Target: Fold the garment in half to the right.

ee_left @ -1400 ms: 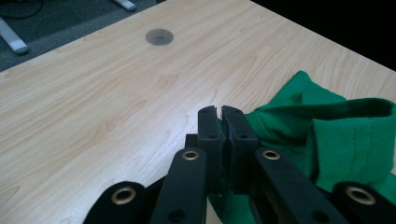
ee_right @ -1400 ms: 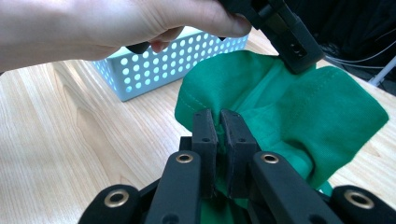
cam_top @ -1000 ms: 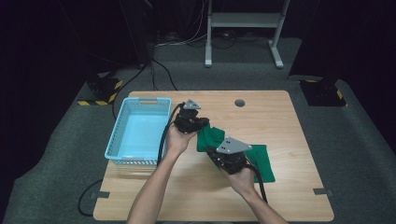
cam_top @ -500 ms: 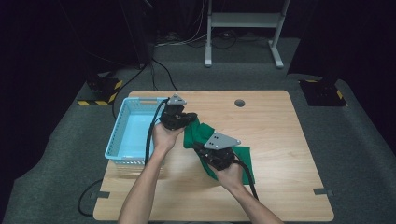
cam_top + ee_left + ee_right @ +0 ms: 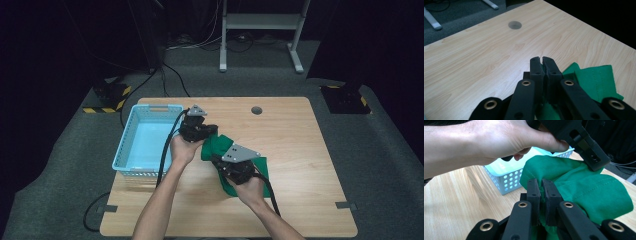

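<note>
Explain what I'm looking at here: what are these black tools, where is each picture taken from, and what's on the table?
A person holds a hand-operated two-jaw gripper in each hand; there is no robot arm. The high view looks down on a wooden table. Each gripper view looks along that tool's own black jaws. On the table are a light-blue plastic basket and a green cloth. The left gripper and right gripper both have their jaws shut on the cloth, bunching it beside the basket.

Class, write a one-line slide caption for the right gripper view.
Right gripper shut on green cloth beside a blue basket.
</note>
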Action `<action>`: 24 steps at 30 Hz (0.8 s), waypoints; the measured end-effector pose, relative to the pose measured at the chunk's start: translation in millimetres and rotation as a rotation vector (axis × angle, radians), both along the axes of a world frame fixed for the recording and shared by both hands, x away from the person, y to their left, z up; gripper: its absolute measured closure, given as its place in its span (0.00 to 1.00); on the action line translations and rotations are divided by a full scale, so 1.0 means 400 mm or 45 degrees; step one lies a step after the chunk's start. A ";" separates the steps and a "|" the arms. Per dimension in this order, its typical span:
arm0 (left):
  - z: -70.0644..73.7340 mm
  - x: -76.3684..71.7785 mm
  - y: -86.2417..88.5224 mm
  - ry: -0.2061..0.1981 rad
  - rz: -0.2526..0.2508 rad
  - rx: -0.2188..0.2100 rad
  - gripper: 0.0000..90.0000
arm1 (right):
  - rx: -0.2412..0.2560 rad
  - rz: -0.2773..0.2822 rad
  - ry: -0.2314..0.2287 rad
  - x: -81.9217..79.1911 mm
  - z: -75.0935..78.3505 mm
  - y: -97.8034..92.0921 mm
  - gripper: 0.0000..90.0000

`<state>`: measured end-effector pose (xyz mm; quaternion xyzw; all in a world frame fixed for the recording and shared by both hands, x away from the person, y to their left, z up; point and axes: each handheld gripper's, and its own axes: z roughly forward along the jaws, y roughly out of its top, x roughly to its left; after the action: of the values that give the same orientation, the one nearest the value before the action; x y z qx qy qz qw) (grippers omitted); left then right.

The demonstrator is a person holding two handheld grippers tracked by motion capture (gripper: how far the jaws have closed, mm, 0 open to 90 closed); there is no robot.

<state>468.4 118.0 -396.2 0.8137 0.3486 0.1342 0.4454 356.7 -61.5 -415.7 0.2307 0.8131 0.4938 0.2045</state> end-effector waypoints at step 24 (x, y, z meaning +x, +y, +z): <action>-0.069 0.022 -0.128 0.048 -0.100 -0.003 0.96 | 0.024 -0.098 0.055 -0.014 -0.054 -0.119 0.95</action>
<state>477.1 66.6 -423.9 0.8286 0.3248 0.1007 0.4448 351.0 -108.9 -437.3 0.2742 0.8032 0.4881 0.2036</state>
